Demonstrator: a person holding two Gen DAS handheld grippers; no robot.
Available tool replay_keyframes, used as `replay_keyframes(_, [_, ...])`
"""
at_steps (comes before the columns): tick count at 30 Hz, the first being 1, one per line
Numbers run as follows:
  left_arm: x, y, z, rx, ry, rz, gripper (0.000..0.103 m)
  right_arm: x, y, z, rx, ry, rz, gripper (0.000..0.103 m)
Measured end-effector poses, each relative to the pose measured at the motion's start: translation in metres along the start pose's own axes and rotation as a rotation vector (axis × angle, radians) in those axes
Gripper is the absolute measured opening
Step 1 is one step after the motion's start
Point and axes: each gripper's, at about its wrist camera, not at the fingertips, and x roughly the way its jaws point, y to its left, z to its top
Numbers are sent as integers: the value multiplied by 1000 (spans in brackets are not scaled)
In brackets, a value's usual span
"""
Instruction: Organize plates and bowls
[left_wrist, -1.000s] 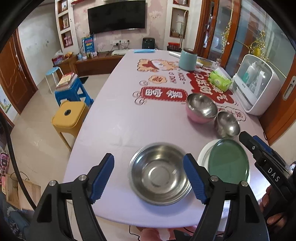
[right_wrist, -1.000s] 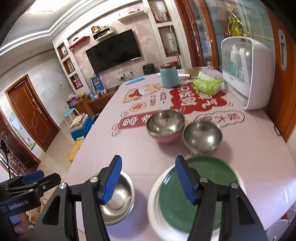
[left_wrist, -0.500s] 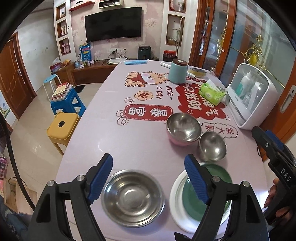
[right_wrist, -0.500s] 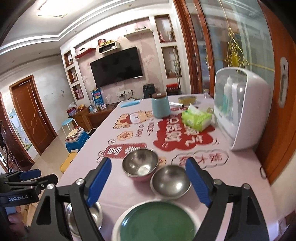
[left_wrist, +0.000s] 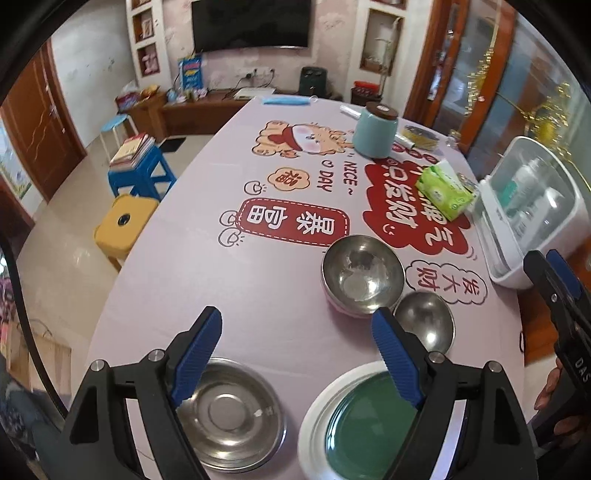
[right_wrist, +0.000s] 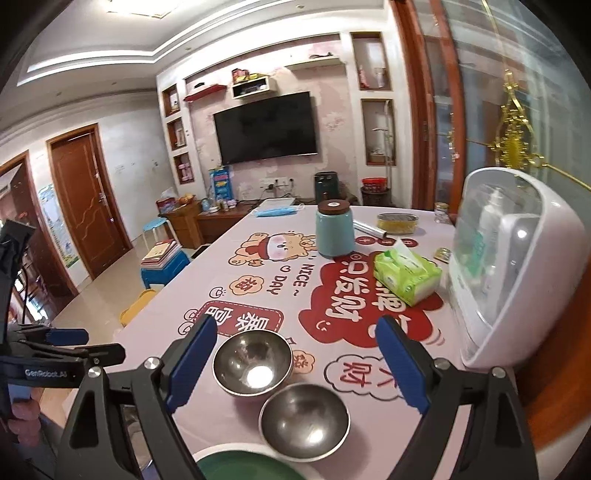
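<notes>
On the pink printed tablecloth, a shallow steel bowl (left_wrist: 229, 413) lies near the front edge, under my left finger. To its right, a green plate (left_wrist: 369, 432) rests on a white plate (left_wrist: 314, 417). Farther back stand a pink-sided steel bowl (left_wrist: 362, 275) and a small steel bowl (left_wrist: 424, 325), touching. My left gripper (left_wrist: 295, 317) hovers above the dishes, its jaws opening with nothing between them. My right gripper (right_wrist: 295, 325) is open and empty above the pink-sided bowl (right_wrist: 253, 363) and the small bowl (right_wrist: 304, 421). Only an edge of the green plate (right_wrist: 247, 467) shows there.
A teal canister (left_wrist: 375, 134), a green tissue pack (left_wrist: 445, 192) and a white domed cabinet (left_wrist: 532, 210) stand on the table's far right. A yellow stool (left_wrist: 123, 225) and a blue stool (left_wrist: 142, 177) stand on the floor to the left.
Both grippers have drawn back and risen, so the dishes sit lower in both views. The shallow bowl is no longer between the left fingers. The right jaws have widened.
</notes>
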Motion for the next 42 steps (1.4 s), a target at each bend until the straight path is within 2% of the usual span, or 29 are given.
replay_keyframes(11, [61, -18, 14, -70, 107, 70, 82, 61, -14, -12, -2, 122, 108, 88])
replay_keyframes(18, [101, -23, 16, -105, 167, 71, 82, 97, -17, -24, -9, 204, 165, 88])
replay_keyframes(28, [152, -32, 12, -89, 257, 77, 82, 138, -19, -45, 21, 291, 234, 87])
replay_keyframes(33, [175, -39, 11, -69, 298, 61, 82, 159, -23, -52, 51, 346, 248, 74])
replay_keyframes(35, [181, -42, 10, -66, 306, 55, 79, 165, -26, -56, 71, 360, 249, 66])
replay_keyframes(36, [184, -43, 10, -65, 310, 48, 76, 167, -27, -58, 78, 368, 249, 64])
replay_keyframes(38, [190, -45, 10, -63, 323, 33, 71, 172, -28, -60, 87, 380, 246, 51])
replay_keyframes(42, [200, -45, 9, -71, 348, 22, 55, 179, -30, -64, 97, 406, 251, 40])
